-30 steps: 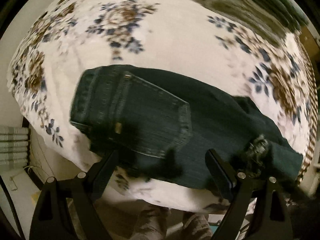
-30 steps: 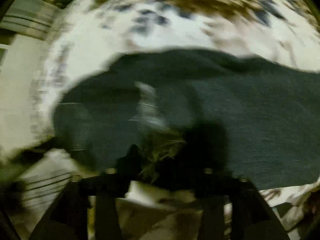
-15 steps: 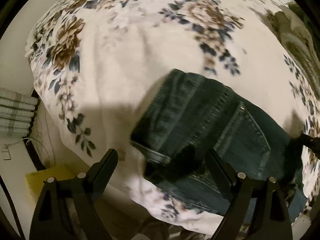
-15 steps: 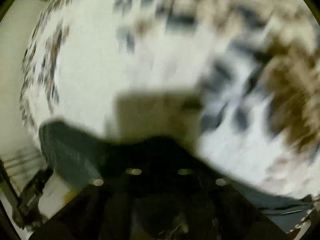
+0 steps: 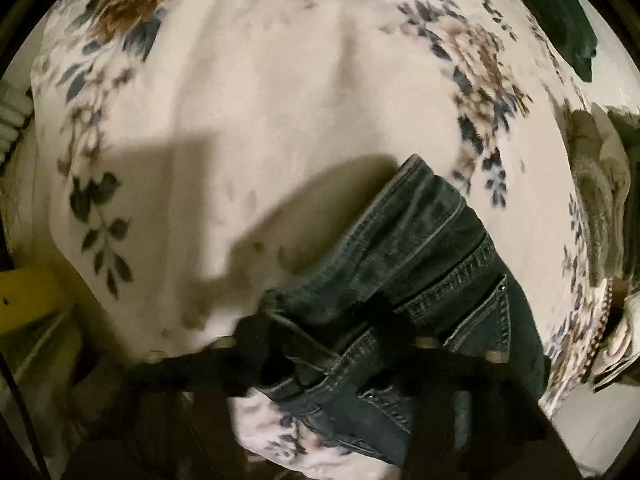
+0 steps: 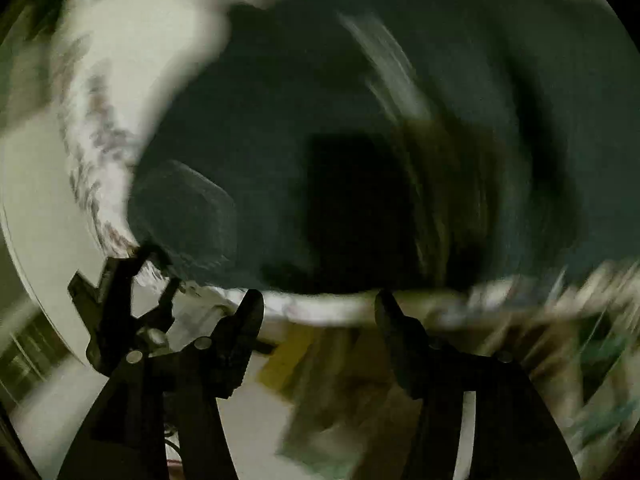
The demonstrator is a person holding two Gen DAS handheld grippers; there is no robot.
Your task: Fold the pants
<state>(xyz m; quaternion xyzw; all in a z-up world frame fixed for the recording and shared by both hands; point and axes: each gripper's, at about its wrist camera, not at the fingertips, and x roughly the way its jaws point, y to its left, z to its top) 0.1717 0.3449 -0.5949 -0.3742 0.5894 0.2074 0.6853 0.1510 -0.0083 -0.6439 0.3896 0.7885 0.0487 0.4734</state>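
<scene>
Dark blue jeans (image 5: 432,256) lie on the floral bedspread (image 5: 260,120), waistband end towards me at the lower right of the left wrist view. My left gripper (image 5: 320,344) is blurred over the waistband corner near the bed's edge; its jaws stand apart with denim between them, and whether they grip it I cannot tell. In the right wrist view the jeans (image 6: 360,120) fill most of the blurred frame. My right gripper (image 6: 318,308) is open and empty at the near edge of the jeans. The left gripper (image 6: 132,276) shows there at the left, at the back-pocket corner.
The bed's near edge runs along the bottom of both views. A dark green garment (image 5: 560,20) lies at the far right of the bed. Crumpled pale fabric (image 5: 600,184) sits at the right edge. A yellow object (image 5: 28,300) lies on the floor at the left.
The left gripper has moved down onto the waistband corner, which it only hovered before. The right gripper has swung back over the jeans and now shows open; the view is still motion-blurred.
</scene>
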